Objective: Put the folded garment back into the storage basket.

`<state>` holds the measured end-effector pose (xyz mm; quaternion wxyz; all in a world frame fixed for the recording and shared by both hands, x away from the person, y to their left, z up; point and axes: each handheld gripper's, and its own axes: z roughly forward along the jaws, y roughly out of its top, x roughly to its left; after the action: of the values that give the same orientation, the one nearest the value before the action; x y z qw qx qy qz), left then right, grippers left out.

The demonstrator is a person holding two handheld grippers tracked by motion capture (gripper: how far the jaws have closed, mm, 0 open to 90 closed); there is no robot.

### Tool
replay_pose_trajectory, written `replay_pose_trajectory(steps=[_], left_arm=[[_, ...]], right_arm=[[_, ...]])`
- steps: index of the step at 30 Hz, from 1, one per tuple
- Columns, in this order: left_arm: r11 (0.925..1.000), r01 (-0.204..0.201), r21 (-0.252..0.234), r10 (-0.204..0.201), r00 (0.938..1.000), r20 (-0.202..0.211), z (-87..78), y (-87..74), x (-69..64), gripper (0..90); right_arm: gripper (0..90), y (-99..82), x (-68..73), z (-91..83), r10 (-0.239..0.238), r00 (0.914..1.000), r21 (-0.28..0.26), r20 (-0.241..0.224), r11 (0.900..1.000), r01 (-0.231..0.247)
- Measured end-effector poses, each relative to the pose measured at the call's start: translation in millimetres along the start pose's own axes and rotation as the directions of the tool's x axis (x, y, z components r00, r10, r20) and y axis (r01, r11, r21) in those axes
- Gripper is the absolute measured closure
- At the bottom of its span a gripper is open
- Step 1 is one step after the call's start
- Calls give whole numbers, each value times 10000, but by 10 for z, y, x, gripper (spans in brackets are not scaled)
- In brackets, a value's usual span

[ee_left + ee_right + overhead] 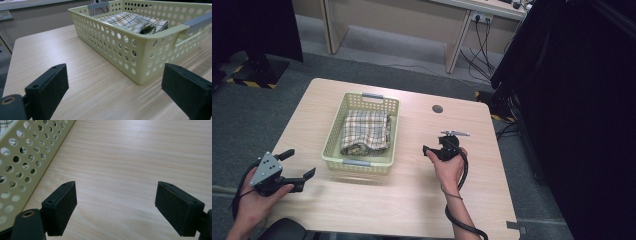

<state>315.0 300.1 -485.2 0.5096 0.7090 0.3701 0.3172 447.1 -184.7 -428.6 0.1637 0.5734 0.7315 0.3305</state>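
A folded checked cloth (365,132) already lay inside the pale green perforated plastic basket (333,138) at the middle of the wood-grain table (412,195), so any putting-away looked done. The left gripper (298,164), near the table's left corner, and the right gripper (432,150), right of the basket, both had jaws spread and empty.

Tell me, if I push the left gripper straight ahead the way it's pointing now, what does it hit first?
Most likely the basket: the open left gripper points over bare table at its near corner and perforated wall. Depth is unclear, but nothing lies between.
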Motion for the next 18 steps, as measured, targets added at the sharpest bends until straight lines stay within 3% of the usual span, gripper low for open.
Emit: replay_pose_trajectory(steps=[18], left_arm=[[10000,35,-10,-35,10000,-19,1,0,0,66]], right_arm=[[187,-147,-158,-63,182,9997,-105,175,9998,-180]])
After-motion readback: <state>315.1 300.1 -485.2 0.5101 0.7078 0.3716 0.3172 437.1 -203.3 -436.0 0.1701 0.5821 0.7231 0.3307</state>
